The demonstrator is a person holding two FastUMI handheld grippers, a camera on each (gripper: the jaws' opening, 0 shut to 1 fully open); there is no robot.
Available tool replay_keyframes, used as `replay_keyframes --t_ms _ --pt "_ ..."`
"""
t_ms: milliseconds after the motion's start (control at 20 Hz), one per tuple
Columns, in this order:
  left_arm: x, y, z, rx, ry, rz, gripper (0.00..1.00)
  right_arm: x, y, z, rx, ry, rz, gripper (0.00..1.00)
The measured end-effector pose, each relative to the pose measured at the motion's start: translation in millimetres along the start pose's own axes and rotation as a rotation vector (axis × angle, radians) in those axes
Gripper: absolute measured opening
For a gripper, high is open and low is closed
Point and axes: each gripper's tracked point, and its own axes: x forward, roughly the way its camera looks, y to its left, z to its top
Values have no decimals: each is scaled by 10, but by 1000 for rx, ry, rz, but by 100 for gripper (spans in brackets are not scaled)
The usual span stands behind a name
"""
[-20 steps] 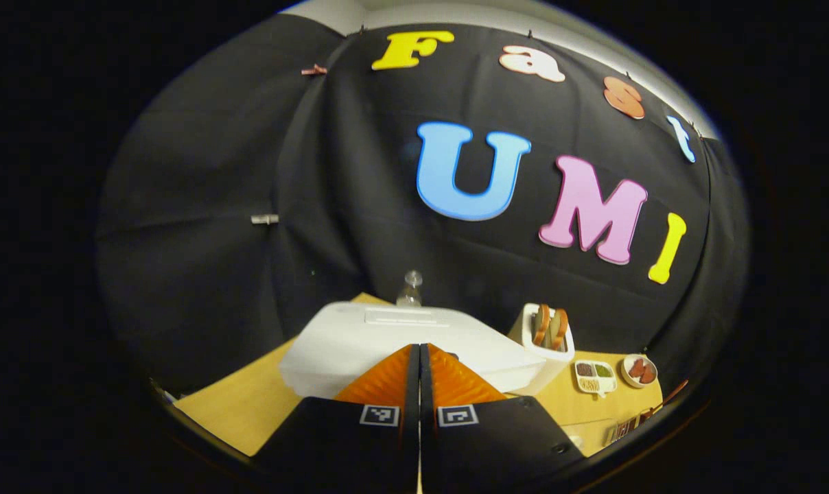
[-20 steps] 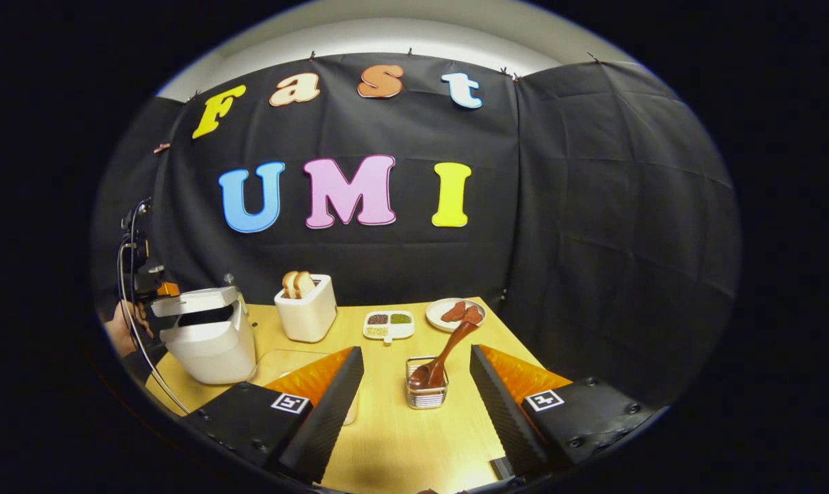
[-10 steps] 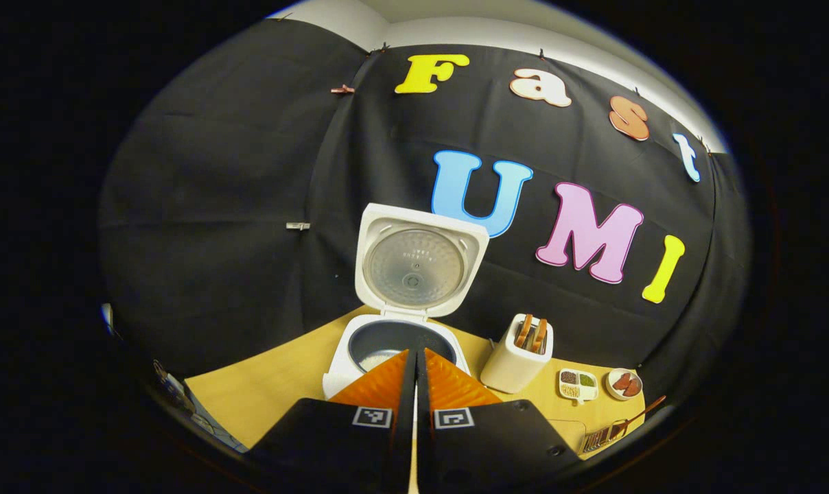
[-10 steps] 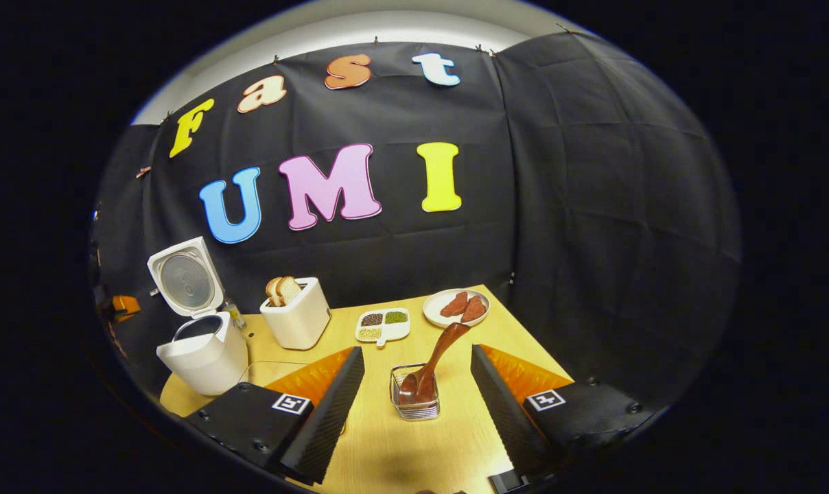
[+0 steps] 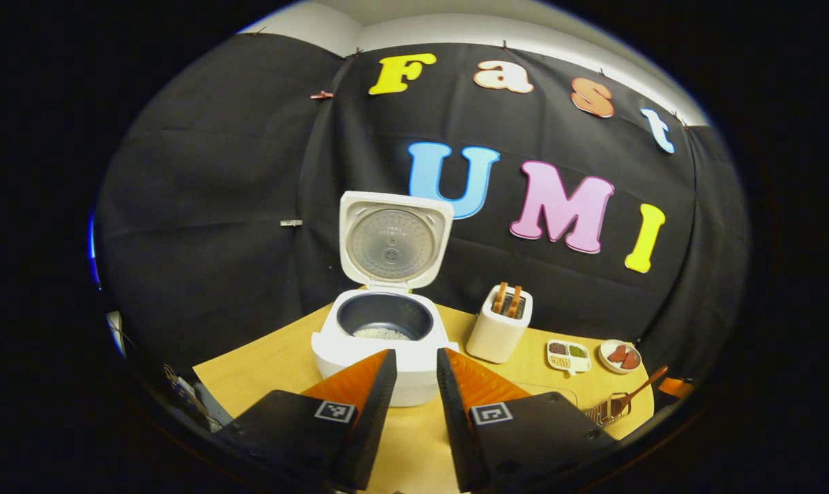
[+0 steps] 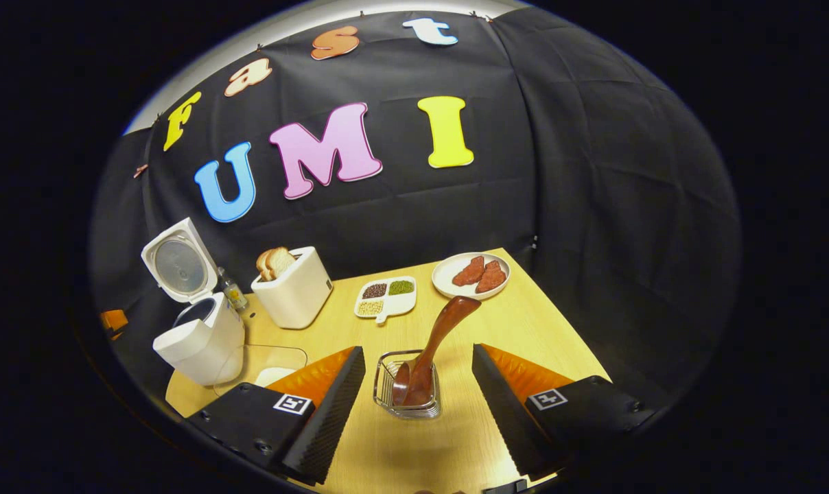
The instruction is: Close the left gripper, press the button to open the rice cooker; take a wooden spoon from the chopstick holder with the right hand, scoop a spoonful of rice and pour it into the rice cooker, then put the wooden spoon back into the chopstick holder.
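Note:
The white rice cooker (image 5: 380, 346) stands on the wooden table with its lid (image 5: 394, 243) raised; a little white rice lies in its dark pot (image 5: 386, 334). My left gripper (image 5: 414, 360) hangs just in front of the cooker, its fingers a narrow gap apart and holding nothing. The wire chopstick holder (image 6: 407, 394) sits between the wide-open fingers of my right gripper (image 6: 418, 357), touching neither. A dark wooden spoon (image 6: 445, 329) stands bowl-down in the holder, its handle leaning away to the right. The open cooker (image 6: 198, 339) is at the far left.
A white toaster (image 6: 294, 291) with bread, a divided dish of grains (image 6: 387, 298) and a plate with red pieces (image 6: 471, 274) line the back of the table (image 6: 524, 322). A clear container (image 6: 263, 363) lies beside the cooker, a small bottle (image 6: 235, 295) behind it.
The cooker lid went from shut to fully raised. My left gripper drew back from the cooker and parted its fingers. My right gripper moved in around the chopstick holder.

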Motion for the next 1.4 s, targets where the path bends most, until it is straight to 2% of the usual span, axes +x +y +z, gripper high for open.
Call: replay_keyframes --t_ms 50,100,200,400,550,800,900,1000,1050,1100,1150,1200,1250,1300,1400 --pt "-41 -103 -32 19 2 -26 53 77 -9 -16 -3 10 0 99" --pt "-64 -174 -84 42 10 -37 70 160 -33 -27 -2 15 -6 99" --pt "-67 -262 -156 93 20 -35 89 315 -46 -40 13 23 -12 99" --pt "11 -518 -272 110 71 -49 93 691 -144 -144 67 70 -33 99" --pt "25 -590 -294 123 85 -33 94 976 -237 -249 123 110 -58 99" --pt "-45 -572 -565 125 169 -7 95 1311 -204 -374 206 152 -49 98" --pt "-87 -546 -675 102 201 14 95 1353 -166 -410 217 164 -41 91" --pt "-152 -494 -738 72 215 40 95 1379 -150 -385 218 150 -40 75" --pt "-177 -460 -761 58 219 49 95 1384 -156 -347 216 142 -45 46" --pt "-211 -444 -813 44 228 54 95 1381 -170 -351 211 138 -55 37" --pt "-226 -431 -846 32 234 55 95 1334 -164 -350 212 137 -64 23" --pt "-244 -409 -864 24 235 55 95 1350 -177 -359 209 142 -79 23" --pt "-259 -376 -871 20 234 54 95 1454 -148 -396 218 150 -72 14" --pt "-269 -355 -896 18 233 51 95 1310 -117 -376 218 155 -68 23" --pt "-293 -271 -837 49 198 50 96 1260 -88 -335 205 139 -64 22"
